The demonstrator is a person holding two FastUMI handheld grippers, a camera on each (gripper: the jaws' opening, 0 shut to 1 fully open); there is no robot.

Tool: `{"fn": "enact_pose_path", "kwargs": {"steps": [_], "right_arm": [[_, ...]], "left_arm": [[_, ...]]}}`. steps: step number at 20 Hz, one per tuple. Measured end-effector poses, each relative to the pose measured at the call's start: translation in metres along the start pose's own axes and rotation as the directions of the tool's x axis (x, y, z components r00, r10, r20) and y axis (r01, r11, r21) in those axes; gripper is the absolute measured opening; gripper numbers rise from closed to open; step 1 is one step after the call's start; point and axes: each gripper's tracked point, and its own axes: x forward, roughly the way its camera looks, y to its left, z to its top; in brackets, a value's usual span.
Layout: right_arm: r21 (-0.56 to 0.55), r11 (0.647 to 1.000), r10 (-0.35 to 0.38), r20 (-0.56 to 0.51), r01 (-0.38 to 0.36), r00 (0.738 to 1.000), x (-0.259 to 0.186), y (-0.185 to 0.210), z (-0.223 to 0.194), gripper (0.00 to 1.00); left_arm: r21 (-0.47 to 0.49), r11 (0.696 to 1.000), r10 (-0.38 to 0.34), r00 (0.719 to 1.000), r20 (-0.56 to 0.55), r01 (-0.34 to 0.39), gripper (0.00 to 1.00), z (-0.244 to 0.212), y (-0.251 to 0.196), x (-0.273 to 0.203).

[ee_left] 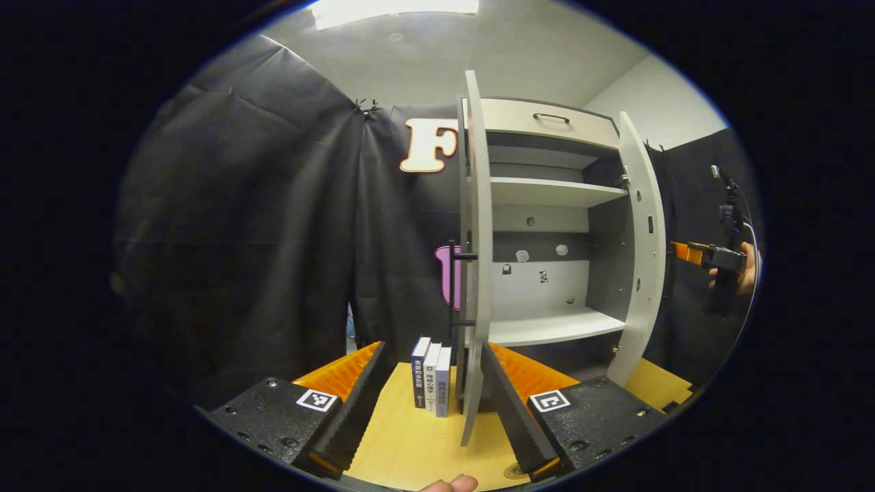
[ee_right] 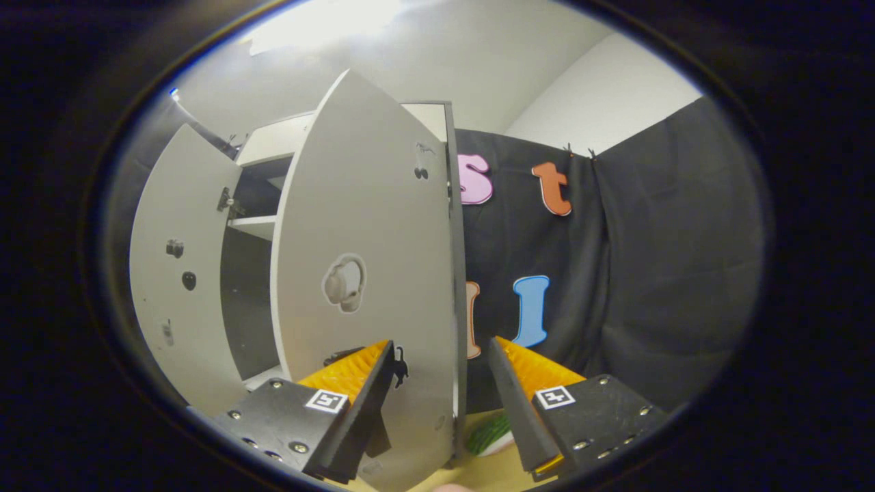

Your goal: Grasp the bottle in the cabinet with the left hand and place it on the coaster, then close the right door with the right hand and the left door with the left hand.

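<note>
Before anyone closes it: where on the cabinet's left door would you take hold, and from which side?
Grip the left door by its free front edge, coming straight on: it stands edge-on between the open left gripper. The handle sits on its outer face.

Three books (ee_left: 431, 376) stood upright, side by side and touching, spines facing the camera, on the yellow wooden desk (ee_left: 410, 444) in the left gripper view. Black cloth (ee_left: 273, 225) hung behind them as the booth wall. White ceiling with a lit panel (ee_left: 393, 10) above. In the right gripper view, a green striped object (ee_right: 489, 432) lay on the desk, partly hidden.
</note>
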Motion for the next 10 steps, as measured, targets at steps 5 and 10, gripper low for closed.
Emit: {"fn": "enact_pose_path", "kwargs": {"steps": [5, 10], "right_arm": [[-0.002, 0.999, 0.045, 0.019, -0.045, 0.999, 0.004, 0.03, 0.0, 0.96], [0.014, 0.999, 0.048, 0.022, -0.048, 0.999, 0.002, 0.036, 0.001, 1.0]], "left_arm": [[0.012, 1.0, 0.029, 0.999, -0.02, -0.029, 0.87, -0.008, 0.018, 0.009], [0.0, 1.0, 0.03, 0.999, -0.023, -0.03, 0.83, -0.011, 0.027, 0.023]]}}
